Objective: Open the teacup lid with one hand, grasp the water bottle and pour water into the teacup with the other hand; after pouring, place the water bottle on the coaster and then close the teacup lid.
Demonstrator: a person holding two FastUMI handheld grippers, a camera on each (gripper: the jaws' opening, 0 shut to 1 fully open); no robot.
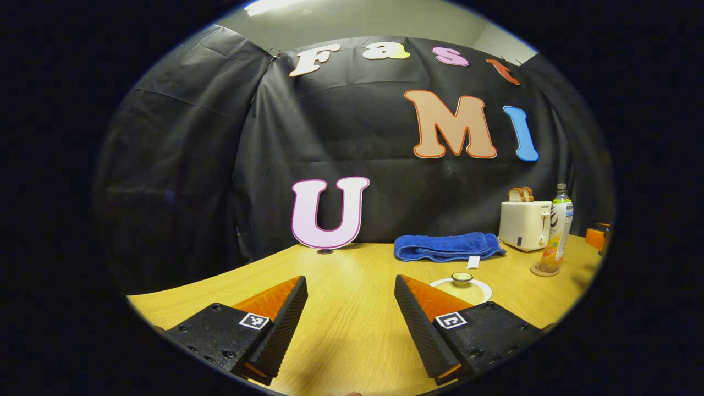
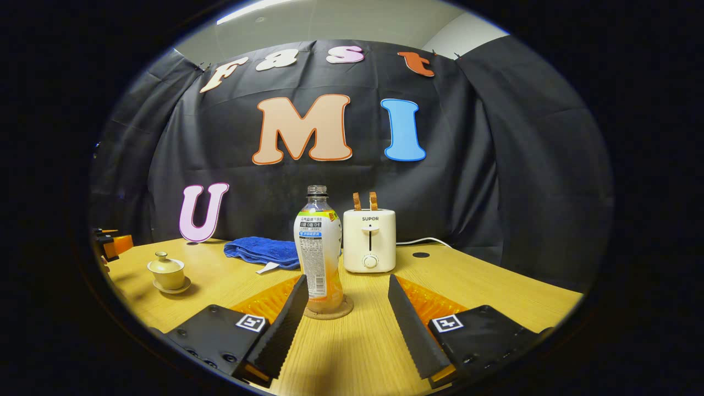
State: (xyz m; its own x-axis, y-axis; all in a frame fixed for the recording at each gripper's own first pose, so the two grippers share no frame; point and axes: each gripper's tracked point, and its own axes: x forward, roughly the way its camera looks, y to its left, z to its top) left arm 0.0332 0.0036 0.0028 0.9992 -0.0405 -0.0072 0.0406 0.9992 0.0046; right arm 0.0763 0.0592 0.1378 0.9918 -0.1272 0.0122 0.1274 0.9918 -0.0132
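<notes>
In the right gripper view the uncapped water bottle [image 2: 319, 253], with a little orange liquid at its bottom, stands upright on a round coaster [image 2: 329, 309] just beyond my open right gripper [image 2: 347, 283], nearer its left finger. The pale teacup [image 2: 166, 269], lid on, sits on its saucer far to the left. In the left gripper view my left gripper [image 1: 350, 286] is open and holds nothing; the lidded teacup [image 1: 465, 289] peeks out behind its right finger. The bottle [image 1: 556, 231] on the coaster [image 1: 544, 269] stands far right.
A white toaster [image 2: 369, 239] holding bread slices stands behind the bottle, its cord running right. A folded blue towel [image 2: 263, 251] lies near the back wall. The left gripper [image 2: 110, 243] shows at the far left edge. The wooden table [image 2: 484, 280] stretches right.
</notes>
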